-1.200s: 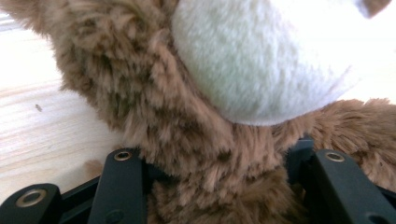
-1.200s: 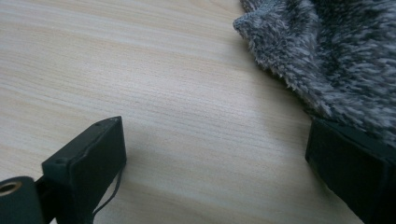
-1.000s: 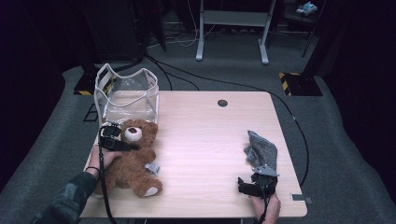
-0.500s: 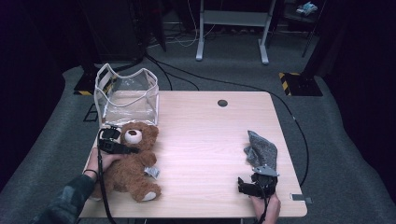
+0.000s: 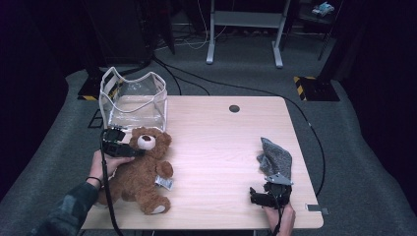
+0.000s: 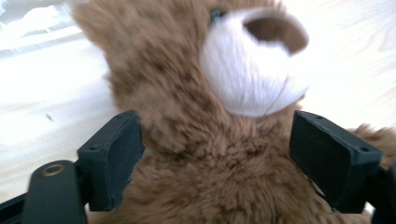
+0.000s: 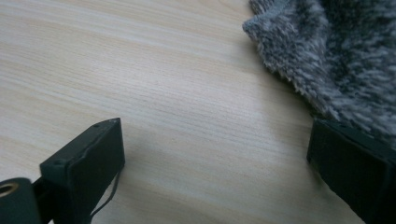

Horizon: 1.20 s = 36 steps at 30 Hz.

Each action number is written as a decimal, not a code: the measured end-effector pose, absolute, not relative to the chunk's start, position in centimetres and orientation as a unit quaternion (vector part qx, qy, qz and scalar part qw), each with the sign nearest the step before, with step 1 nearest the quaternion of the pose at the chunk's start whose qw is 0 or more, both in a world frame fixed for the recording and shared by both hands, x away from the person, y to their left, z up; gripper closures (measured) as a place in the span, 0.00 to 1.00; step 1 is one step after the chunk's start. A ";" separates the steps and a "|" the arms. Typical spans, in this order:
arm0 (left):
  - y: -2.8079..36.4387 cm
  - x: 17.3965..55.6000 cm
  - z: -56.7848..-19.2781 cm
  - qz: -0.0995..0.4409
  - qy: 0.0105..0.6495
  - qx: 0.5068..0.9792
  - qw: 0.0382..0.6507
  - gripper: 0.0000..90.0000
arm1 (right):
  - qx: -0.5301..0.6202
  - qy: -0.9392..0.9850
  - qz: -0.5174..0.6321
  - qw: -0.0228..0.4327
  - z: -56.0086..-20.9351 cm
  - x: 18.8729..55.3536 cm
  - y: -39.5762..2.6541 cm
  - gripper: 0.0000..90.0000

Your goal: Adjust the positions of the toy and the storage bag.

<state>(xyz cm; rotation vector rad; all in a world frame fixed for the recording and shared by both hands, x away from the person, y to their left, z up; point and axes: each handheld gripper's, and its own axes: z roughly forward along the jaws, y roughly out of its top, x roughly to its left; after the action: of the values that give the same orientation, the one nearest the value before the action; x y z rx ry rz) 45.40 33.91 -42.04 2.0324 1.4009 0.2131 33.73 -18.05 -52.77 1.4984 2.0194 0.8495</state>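
Your left gripper (image 6: 217,154): jaws just been opening, now wide, teddy bear (image 5: 140,169) neck between pads, left pad brushing fur, no squeeze. Bear lies on table (image 5: 216,142) beside clear bag (image 5: 133,98). Your right gripper (image 7: 219,163) open, nothing held, beside grey fleece (image 7: 336,56).

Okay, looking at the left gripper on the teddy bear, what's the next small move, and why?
Probably draw the left gripper back from the teddy bear. Its jaws have just been opening and now stand apart on both sides of the bear's neck, the bear lying on the table beside the clear bag.
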 end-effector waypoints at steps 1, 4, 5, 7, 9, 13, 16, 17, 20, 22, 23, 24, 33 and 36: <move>33.9 45.4 -41.5 0.085 0.533 0.776 0.326 0.18 | 0.545 0.738 0.319 0.240 -52.7 33.7 -18.0 0.04; 33.9 45.5 -39.9 0.102 0.527 0.775 0.333 0.17 | 0.532 0.741 0.334 0.237 -52.4 33.6 -17.7 0.04; 33.8 45.5 -39.4 0.110 0.523 0.775 0.336 0.17 | 0.527 0.746 0.335 0.232 -52.4 33.7 -17.6 0.04; 33.6 45.6 -38.5 0.122 0.521 0.773 0.340 0.17 | 0.526 0.749 0.333 0.225 -52.5 34.2 -17.3 0.03; 33.4 45.8 -37.8 0.135 0.515 0.772 0.347 0.16 | 0.523 0.754 0.331 0.221 -52.6 34.5 -17.2 0.03; 32.8 46.3 -36.5 0.149 0.510 0.771 0.350 0.16 | 0.520 0.758 0.326 0.218 -52.8 34.9 -16.9 0.03; 32.3 46.6 -35.9 0.163 0.511 0.766 0.354 0.15 | 0.520 0.762 0.320 0.217 -52.9 35.2 -16.8 0.02; 32.2 46.7 -35.7 0.165 0.510 0.764 0.359 0.15 | 0.519 0.763 0.319 0.216 -52.9 35.2 -16.9 0.02; 31.9 47.1 -34.9 0.184 0.506 0.762 0.359 0.15 | 0.521 0.760 0.320 0.219 -53.0 35.1 -16.9 0.02; 31.8 47.5 -34.3 0.190 0.503 0.762 0.360 0.15 | 0.525 0.756 0.322 0.222 -53.0 35.1 -16.8 0.02; 31.7 47.7 -34.1 0.200 0.503 0.759 0.361 0.15 | 0.525 0.756 0.322 0.222 -53.0 35.1 -16.8 0.02; 31.6 47.9 -33.9 0.206 0.503 0.760 0.358 0.15 | 0.524 0.757 0.322 0.222 -53.0 35.1 -16.8 0.02; 30.4 51.1 -33.1 0.231 0.505 0.757 0.344 0.09 | 0.522 0.758 0.321 0.221 -53.0 35.1 -16.8 0.02; 30.0 52.1 -33.3 0.231 0.510 0.755 0.343 0.07 | 0.527 0.754 0.321 0.225 -53.0 35.1 -16.8 0.01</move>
<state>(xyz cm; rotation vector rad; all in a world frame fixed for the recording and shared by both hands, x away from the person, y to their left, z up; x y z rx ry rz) 52.15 30.05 -33.31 1.9610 1.3243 0.5997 35.09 -16.77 -53.03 1.4528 2.0810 0.8862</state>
